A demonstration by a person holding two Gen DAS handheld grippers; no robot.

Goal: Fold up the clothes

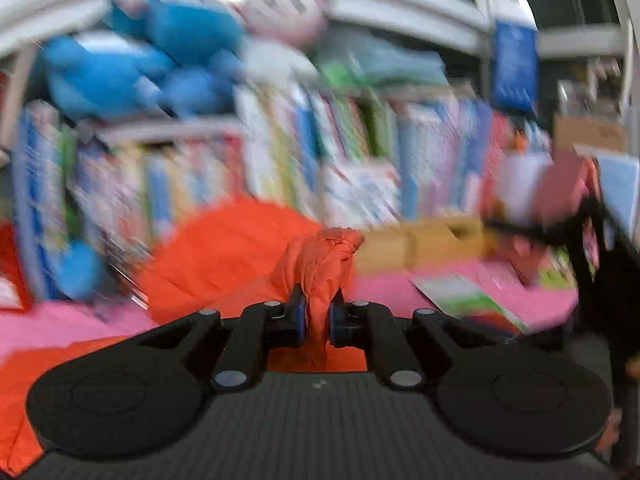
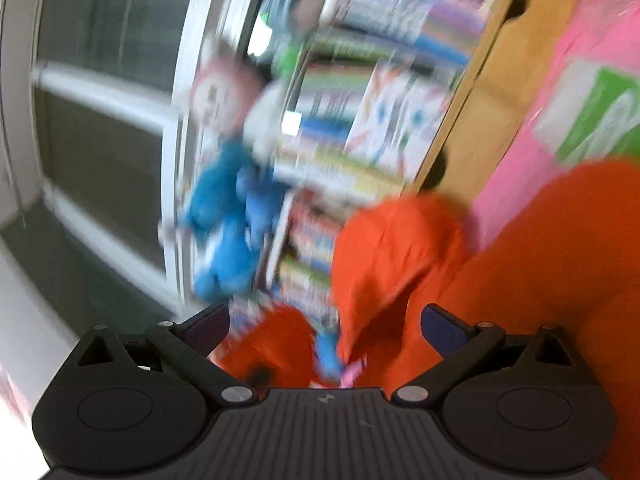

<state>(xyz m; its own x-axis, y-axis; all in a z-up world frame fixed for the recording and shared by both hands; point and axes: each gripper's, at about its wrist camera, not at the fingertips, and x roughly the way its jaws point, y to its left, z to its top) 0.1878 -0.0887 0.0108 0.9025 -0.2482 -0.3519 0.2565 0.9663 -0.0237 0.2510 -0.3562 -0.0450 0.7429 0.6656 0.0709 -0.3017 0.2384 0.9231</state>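
Observation:
An orange garment point(image 1: 224, 256) lies crumpled on a pink surface point(image 1: 72, 320). My left gripper point(image 1: 319, 312) is shut on a bunched fold of it, and the cloth stands up in a twisted lump between the blue pads. In the right wrist view the same orange garment point(image 2: 400, 256) fills the lower right. My right gripper point(image 2: 326, 328) is open, its fingers wide apart, with a hanging fold of the cloth in the gap but not pinched. Both views are blurred by motion, and the right view is rolled sideways.
A bookshelf point(image 1: 320, 152) packed with colourful books stands behind, with blue plush toys point(image 1: 132, 60) and a pink-and-white plush point(image 1: 284, 12) on top. A cardboard box point(image 1: 424, 244) and a green-and-white booklet point(image 1: 468, 296) lie on the pink surface. A window point(image 2: 104, 128) is beside the shelf.

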